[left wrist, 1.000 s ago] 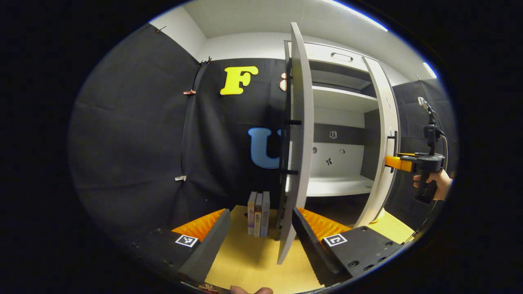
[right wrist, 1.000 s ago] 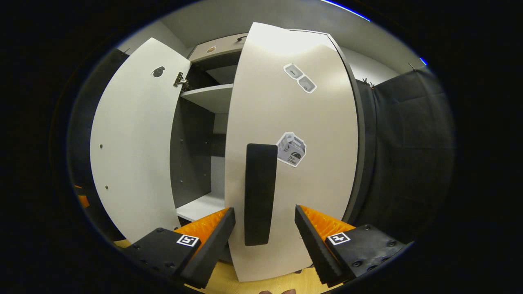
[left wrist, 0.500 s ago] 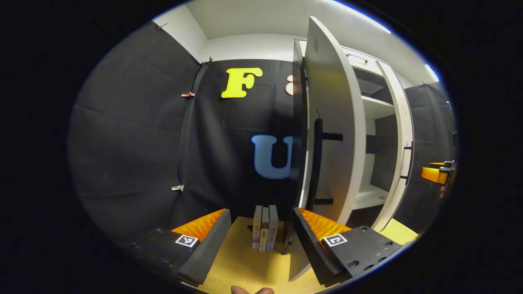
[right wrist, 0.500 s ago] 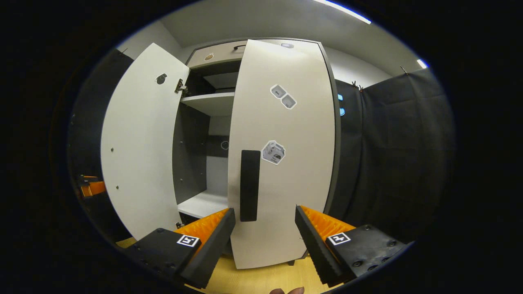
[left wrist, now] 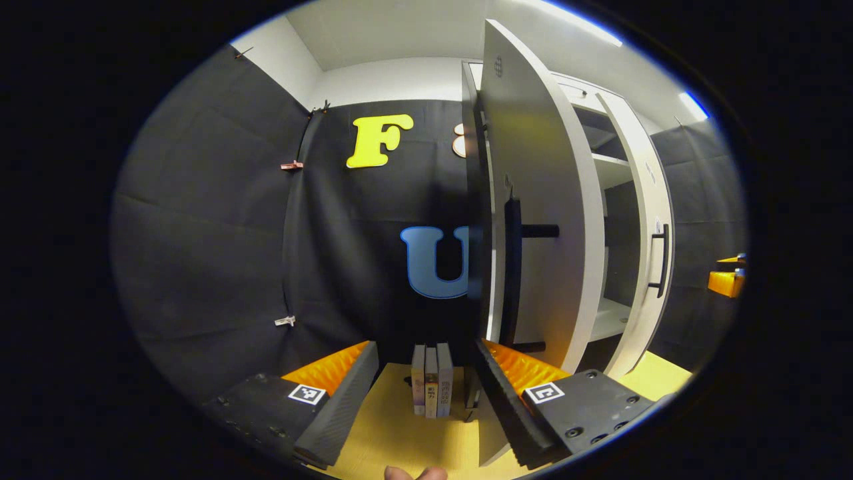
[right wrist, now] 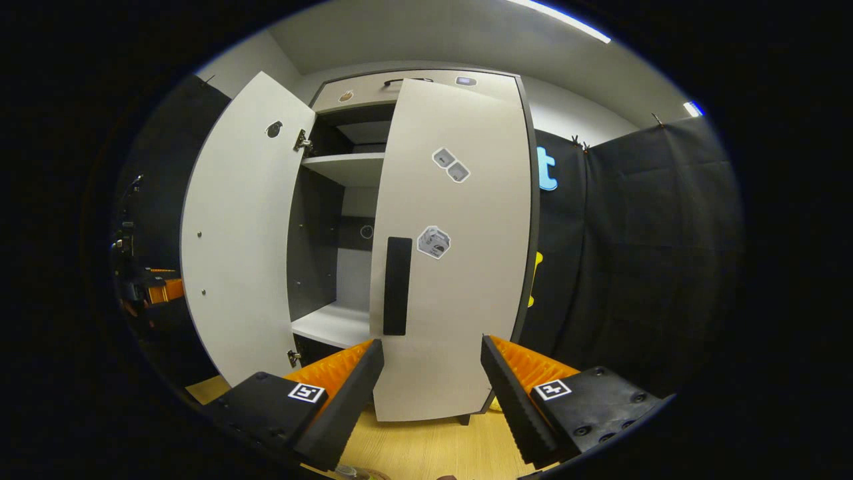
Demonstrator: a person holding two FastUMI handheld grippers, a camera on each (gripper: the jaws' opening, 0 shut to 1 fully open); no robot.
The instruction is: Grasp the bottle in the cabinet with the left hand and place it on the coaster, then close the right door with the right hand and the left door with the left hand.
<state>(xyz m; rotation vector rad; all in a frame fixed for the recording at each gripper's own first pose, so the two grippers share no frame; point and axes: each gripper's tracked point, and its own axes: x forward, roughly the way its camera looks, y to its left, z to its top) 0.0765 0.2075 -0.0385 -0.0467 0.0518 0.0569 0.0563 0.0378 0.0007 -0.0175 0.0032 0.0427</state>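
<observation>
The tall white cabinet's right door (right wrist: 460,253) looks nearly shut, its left door (left wrist: 543,220) ajar (still to close); both grippers' jaws gape empty.

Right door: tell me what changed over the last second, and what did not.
The right door swung nearly shut, and the right tongs backed away from its handle. The left tongs shifted behind the left door, near its lower edge. Both tongs stayed open and empty; the left door stayed open, the books in place.

Both the left tool (left wrist: 423,400) and the right tool (right wrist: 432,393) hold their fingers spread wide, gripping nothing.
</observation>
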